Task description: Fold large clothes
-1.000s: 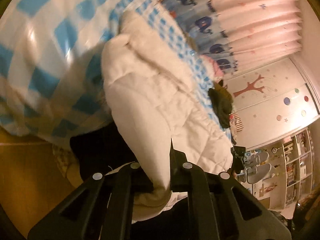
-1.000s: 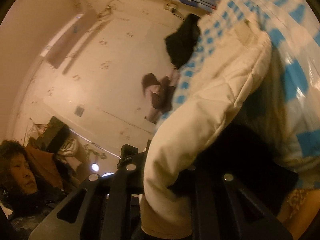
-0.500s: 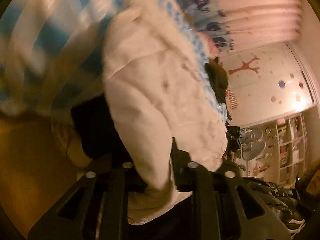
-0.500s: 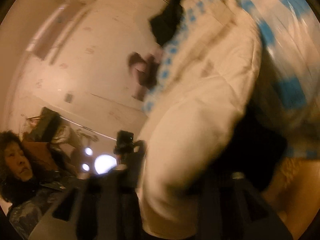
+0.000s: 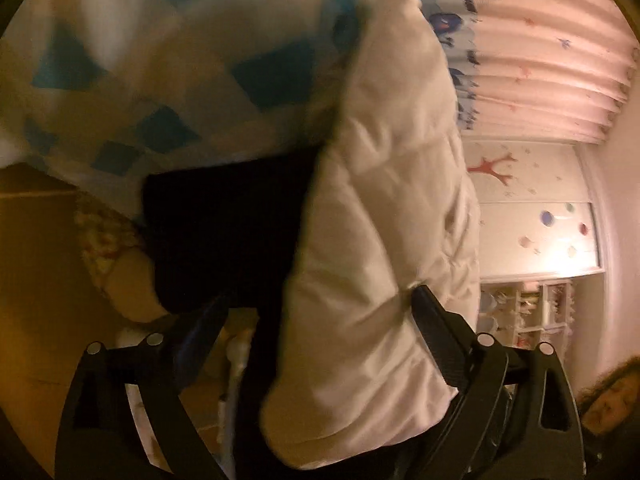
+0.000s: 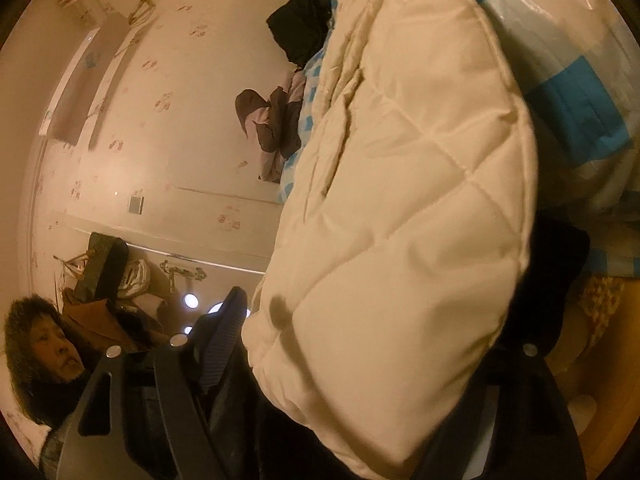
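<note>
A cream quilted padded jacket (image 5: 384,208) with a black lining lies on a bed with a blue-and-white checked cover (image 5: 168,52). In the left wrist view my left gripper (image 5: 320,312) is open, its fingers (image 5: 436,332) spread wide on either side of the jacket's hem. In the right wrist view the jacket (image 6: 400,208) fills the middle. My right gripper (image 6: 376,320) is open too, with its left finger (image 6: 220,332) clear of the fabric and its right finger mostly hidden behind the jacket.
A dark garment (image 6: 304,28) and a brown-and-pink one (image 6: 272,128) lie further along the bed. The checked cover (image 6: 576,120) hangs over the bed edge. A pink curtain (image 5: 552,60), wardrobe (image 5: 536,224) and shelves stand behind. A person (image 6: 44,344) is close by.
Both grippers were shut on the jacket's hem and have now opened wide, letting it go. The jacket has come closer and fills more of both views.
</note>
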The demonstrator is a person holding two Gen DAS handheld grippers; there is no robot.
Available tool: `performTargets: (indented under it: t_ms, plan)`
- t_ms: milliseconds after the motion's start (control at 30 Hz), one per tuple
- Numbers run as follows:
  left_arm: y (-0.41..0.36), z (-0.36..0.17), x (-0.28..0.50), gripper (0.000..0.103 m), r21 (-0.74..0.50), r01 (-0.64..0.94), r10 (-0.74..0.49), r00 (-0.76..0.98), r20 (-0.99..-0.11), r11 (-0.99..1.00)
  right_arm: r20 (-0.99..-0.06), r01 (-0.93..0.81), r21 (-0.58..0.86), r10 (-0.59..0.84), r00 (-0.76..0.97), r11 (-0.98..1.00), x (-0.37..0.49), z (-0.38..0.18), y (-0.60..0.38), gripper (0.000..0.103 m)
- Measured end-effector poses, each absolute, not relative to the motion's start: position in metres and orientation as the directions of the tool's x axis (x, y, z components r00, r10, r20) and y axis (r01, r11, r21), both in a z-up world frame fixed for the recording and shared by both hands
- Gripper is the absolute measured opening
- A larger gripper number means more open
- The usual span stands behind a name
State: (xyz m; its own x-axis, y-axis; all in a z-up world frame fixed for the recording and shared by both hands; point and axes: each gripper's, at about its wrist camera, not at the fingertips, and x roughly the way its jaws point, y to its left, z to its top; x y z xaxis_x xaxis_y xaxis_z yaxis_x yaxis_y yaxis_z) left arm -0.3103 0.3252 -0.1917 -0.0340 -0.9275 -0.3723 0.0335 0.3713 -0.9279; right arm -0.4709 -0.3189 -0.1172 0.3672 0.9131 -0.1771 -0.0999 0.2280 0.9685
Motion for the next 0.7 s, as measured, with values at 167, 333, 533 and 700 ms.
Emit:
performTargets:
  t_ms: [167, 333, 533, 700]
  plan:
    - [0.302, -0.166, -0.332, 0.048, -0.929, 0.106, -0.933, -0.025, -0.359, 0.355, -0.191, -0.125, 0.954, 0.874, 0.447, 0.273, -0.481, -0.105, -0.312, 0.022]
    - [0.315, -0.099, -0.340, 0.013, -0.887, 0.138, -0.894, 0.154, -0.421, 0.441, -0.043, -0.219, 0.957, 0.843, 0.537, 0.189, -0.482, -0.072, -0.314, 0.019]
    - [0.315, -0.013, -0.325, 0.011, -0.902, 0.244, -0.917, 0.278, -0.286, 0.355, 0.163, -0.343, 0.938, 0.811, 0.562, 0.049, -0.461, -0.042, -0.321, 0.019]
    - [0.309, 0.025, -0.312, 0.011, -0.906, 0.286, -0.929, 0.291, -0.230, 0.313, 0.221, -0.398, 0.917, 0.787, 0.576, 0.034, -0.456, -0.015, -0.329, 0.019]
